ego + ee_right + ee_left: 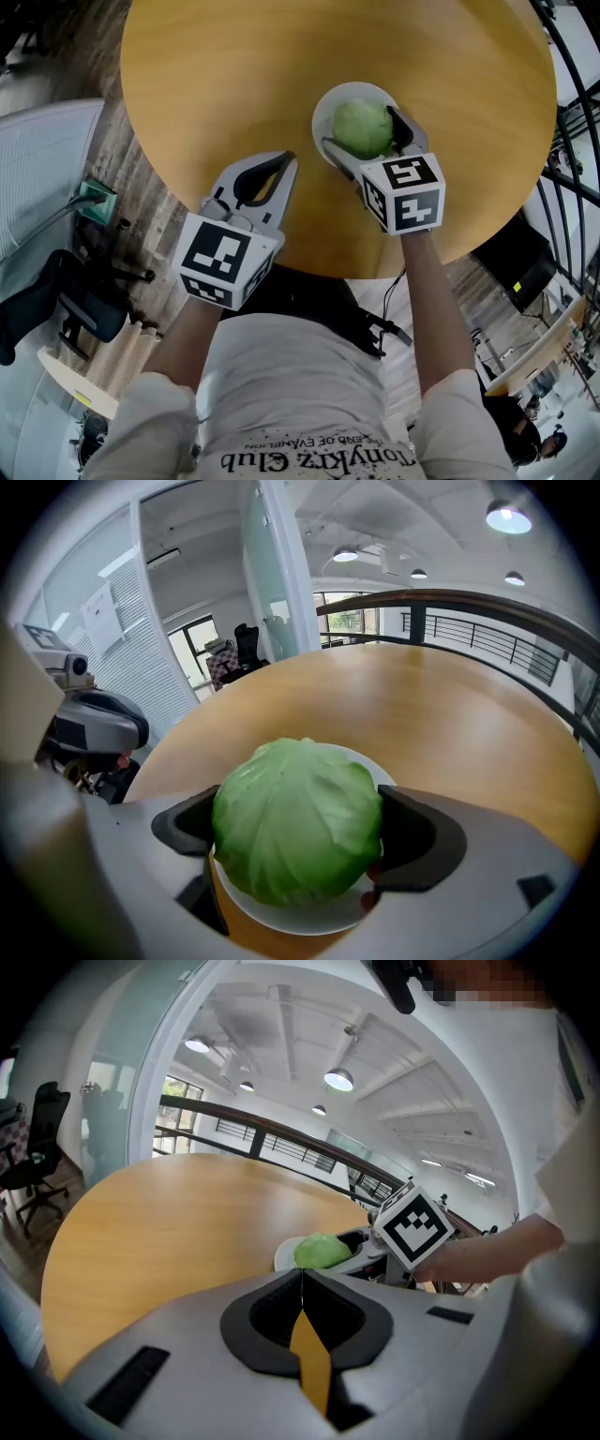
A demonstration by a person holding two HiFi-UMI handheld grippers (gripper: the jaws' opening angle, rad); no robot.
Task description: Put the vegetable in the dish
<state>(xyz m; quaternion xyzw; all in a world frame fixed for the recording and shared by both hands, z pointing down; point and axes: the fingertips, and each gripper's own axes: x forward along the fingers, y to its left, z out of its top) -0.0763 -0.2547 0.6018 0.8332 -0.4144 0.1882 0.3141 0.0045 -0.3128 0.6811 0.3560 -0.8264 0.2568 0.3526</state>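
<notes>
A round green cabbage is over a small white dish on the round wooden table. My right gripper is shut on the cabbage, with one dark pad against each side. In the right gripper view the cabbage fills the gap between the jaws and hides most of the dish; I cannot tell whether it rests on the dish. My left gripper sits shut and empty near the table's front edge, left of the dish. The left gripper view shows its tips together and the cabbage beyond.
The table's front edge curves just under both grippers. A dark office chair and a green box are on the floor at the left. A black railing runs along the right side.
</notes>
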